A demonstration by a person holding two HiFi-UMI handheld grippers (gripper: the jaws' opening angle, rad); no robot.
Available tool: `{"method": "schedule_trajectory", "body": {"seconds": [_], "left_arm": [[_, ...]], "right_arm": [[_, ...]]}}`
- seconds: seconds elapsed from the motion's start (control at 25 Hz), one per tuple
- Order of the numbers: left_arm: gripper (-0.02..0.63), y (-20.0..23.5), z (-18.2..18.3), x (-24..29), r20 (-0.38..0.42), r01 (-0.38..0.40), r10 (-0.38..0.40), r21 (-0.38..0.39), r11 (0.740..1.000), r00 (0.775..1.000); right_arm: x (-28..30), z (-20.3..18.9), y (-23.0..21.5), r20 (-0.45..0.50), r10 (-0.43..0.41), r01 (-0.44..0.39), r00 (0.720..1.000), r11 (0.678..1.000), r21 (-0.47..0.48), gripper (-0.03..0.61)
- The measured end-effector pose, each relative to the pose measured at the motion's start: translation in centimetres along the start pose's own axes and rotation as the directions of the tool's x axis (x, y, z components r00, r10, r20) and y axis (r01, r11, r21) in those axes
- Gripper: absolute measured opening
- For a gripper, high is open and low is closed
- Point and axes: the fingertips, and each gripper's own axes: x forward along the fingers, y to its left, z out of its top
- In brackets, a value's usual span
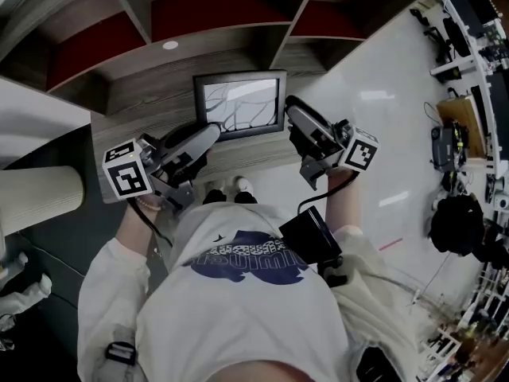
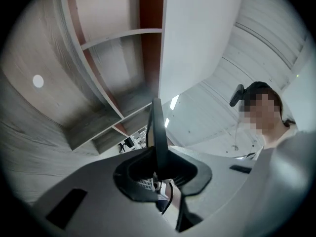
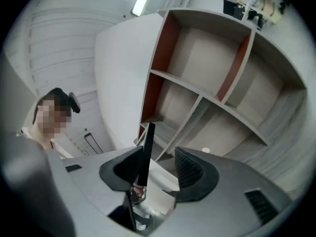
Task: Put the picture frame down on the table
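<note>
Picture frame (image 1: pixel 240 106) over the worktop (image 1: pixel 151 102)
Left hand-held gripper (image 1: pixel 208 134) clenched on its edge; right hand-held gripper (image 1: pixel 293 118) released, frame against one jaw

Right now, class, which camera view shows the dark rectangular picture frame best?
Head view: the dark rectangular picture frame shows its whole front. The left gripper view and right gripper view each catch only its thin edge between the jaws.
</note>
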Motion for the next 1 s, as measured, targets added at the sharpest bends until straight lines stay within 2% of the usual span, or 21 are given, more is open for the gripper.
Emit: {"method": "schedule_trajectory", "body": {"seconds": [0.2,0.32,0.48,0.76,1.0], "left_arm": [[0.064,0.8,-0.1,-0.1,-0.027,0.042,-0.044,-0.047,0.998,0.999],[0.064,1.5,-0.3,0.0,-0.047,0.054,-0.058,-0.076,0.996,0.997],[0.064,2.1,-0.5,0.1,-0.059,0.102,-0.111,-0.139,0.985,0.992],[0.065,3.2,-0.9,0.2,-0.085,0.143,-0.164,-0.205,0.968,0.983],[0.064,5.7,-1.6,0.0,-0.103,0.121,-0.150,-0.246,0.962,0.983]], "right_arm": [[-0.5,-0.2,0.1,0.023,0.075,-0.076,0.997,0.995,0.070,0.199],[-0.4,-0.6,1.0,0.001,0.122,-0.122,0.992,0.990,0.069,0.199],[-0.1,-2.1,1.0,-0.081,0.124,-0.121,0.989,0.992,0.048,0.194],[-0.2,-3.1,1.0,-0.113,0.127,-0.121,0.985,0.991,0.062,0.128],[-0.2,-4.0,-0.9,-0.145,0.049,-0.039,0.988,0.997,0.071,0.086]]}}
